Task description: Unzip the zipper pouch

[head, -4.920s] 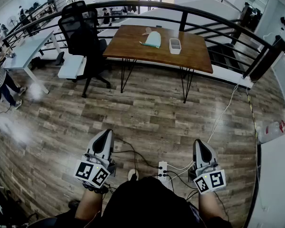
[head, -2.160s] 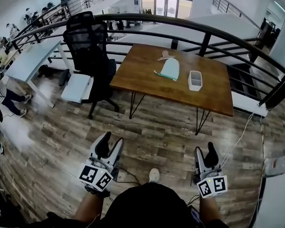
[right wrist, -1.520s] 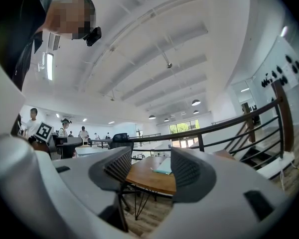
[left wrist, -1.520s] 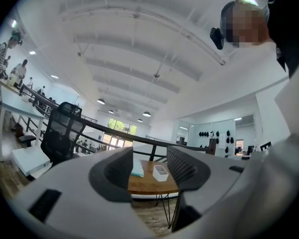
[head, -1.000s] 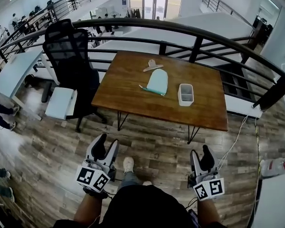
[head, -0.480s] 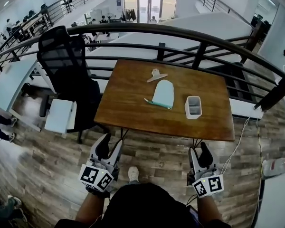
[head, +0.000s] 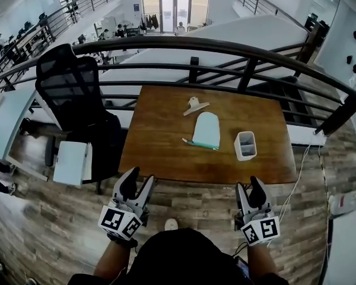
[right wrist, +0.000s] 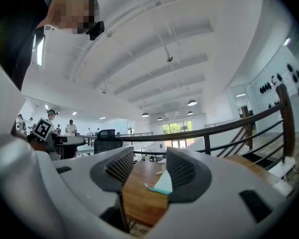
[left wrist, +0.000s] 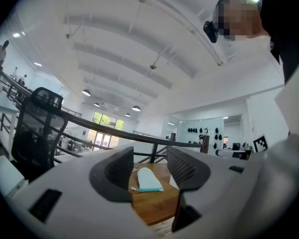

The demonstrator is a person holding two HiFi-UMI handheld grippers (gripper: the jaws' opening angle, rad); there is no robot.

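A pale mint zipper pouch (head: 206,129) lies flat in the middle of the wooden table (head: 160,153), its teal zipper edge toward me. It also shows between the jaws, far off, in the left gripper view (left wrist: 148,180) and the right gripper view (right wrist: 163,183). My left gripper (head: 137,185) is held level before the table's near edge at the left, jaws apart and empty. The right gripper (head: 250,187) is level at the right near edge, also open with nothing between its fingers. Both are well short of the pouch.
A white rectangular container (head: 245,145) stands right of the pouch, and a small beige clip-like thing (head: 194,105) lies behind it. A black office chair (head: 77,100) is left of the table. A dark railing (head: 225,49) runs behind. A white shoe (head: 171,224) shows on the wood floor.
The person has walked toward the table, which has grown larger and nearer across the frames. Both grippers now sit at its near edge. The jaws look the same.
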